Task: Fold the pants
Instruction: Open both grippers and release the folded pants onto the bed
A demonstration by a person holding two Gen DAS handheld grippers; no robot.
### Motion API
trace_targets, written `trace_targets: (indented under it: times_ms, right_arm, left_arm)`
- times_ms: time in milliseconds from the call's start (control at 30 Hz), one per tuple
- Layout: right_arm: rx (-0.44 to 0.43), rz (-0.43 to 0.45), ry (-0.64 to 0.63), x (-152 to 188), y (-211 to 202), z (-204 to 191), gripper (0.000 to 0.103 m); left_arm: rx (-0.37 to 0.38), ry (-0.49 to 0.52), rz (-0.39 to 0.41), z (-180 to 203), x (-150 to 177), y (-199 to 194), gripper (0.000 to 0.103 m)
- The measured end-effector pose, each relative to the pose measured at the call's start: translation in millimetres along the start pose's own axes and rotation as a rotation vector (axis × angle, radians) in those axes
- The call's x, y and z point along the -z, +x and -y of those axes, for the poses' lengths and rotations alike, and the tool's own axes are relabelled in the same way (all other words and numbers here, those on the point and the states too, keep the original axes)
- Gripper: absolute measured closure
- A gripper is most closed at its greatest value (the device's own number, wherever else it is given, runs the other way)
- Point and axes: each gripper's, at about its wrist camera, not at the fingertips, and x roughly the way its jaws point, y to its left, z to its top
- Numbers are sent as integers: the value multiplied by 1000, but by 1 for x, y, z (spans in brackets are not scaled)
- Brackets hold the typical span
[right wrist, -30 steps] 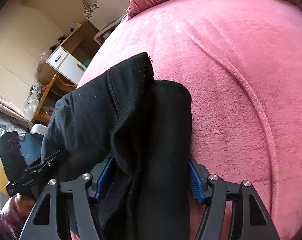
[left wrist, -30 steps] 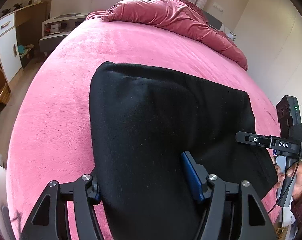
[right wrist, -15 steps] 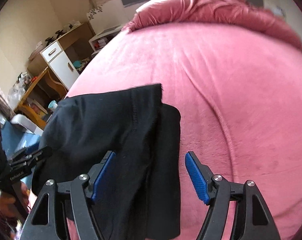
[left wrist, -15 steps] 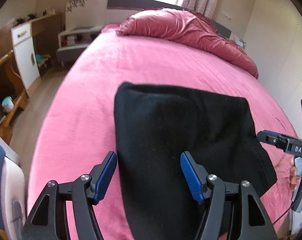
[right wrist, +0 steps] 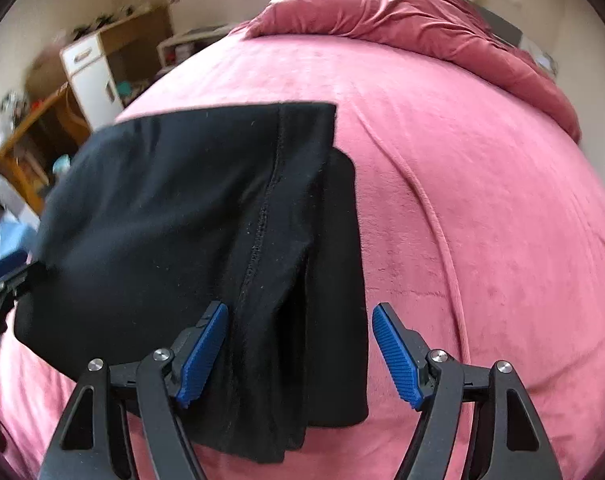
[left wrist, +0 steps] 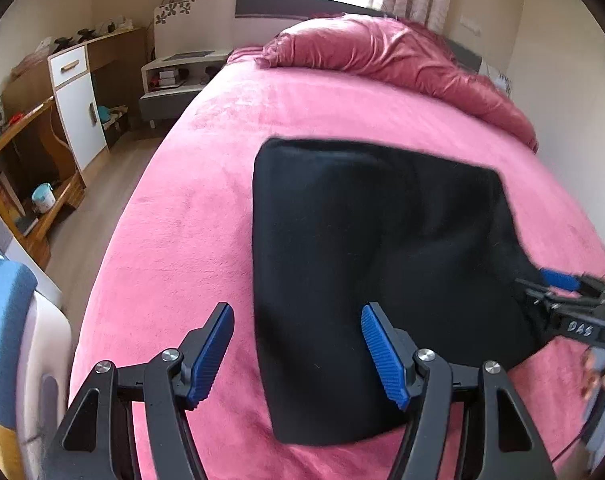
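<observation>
The black pants (left wrist: pixel 374 272) lie folded into a thick rectangle on the pink bed cover (left wrist: pixel 182 240). In the left wrist view my left gripper (left wrist: pixel 297 311) hovers open above the fold's near left edge, nothing between its blue pads. My right gripper (right wrist: pixel 300 308) is open too, raised over the pants (right wrist: pixel 206 216) at their stacked right edge, where a seam and layered folds show. The cloth lies below its pads, not pinched. Each gripper shows blurred at the other view's edge: the right gripper (left wrist: pixel 558 284) and the left gripper (right wrist: pixel 2 288).
A bunched dark-pink duvet (left wrist: pixel 382 60) lies at the head of the bed. Left of the bed are wooden floor (left wrist: pixel 102 200), a white cabinet (left wrist: pixel 78 100), a wooden desk (left wrist: pixel 22 140) and a low nightstand (left wrist: pixel 174 76). A wall runs along the bed's right side.
Both grippers have drawn back and risen off the pants. Their pads, earlier straddling the cloth edges, now stand free of it. The pants stay folded flat.
</observation>
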Motion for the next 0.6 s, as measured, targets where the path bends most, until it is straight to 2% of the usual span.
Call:
trace_targets:
  times_ms: [267, 467, 600]
  right_arm:
    - [-5, 116, 64, 12, -52, 2, 27]
    - [0, 163, 55, 32, -76, -36, 24]
    - [16, 189, 50, 49, -88, -55, 23]
  left_arm:
    - [16, -17, 79, 8, 16, -55, 35]
    - [17, -44, 91, 11, 41, -86, 35]
    - [-9, -62, 101, 9, 53, -100, 35]
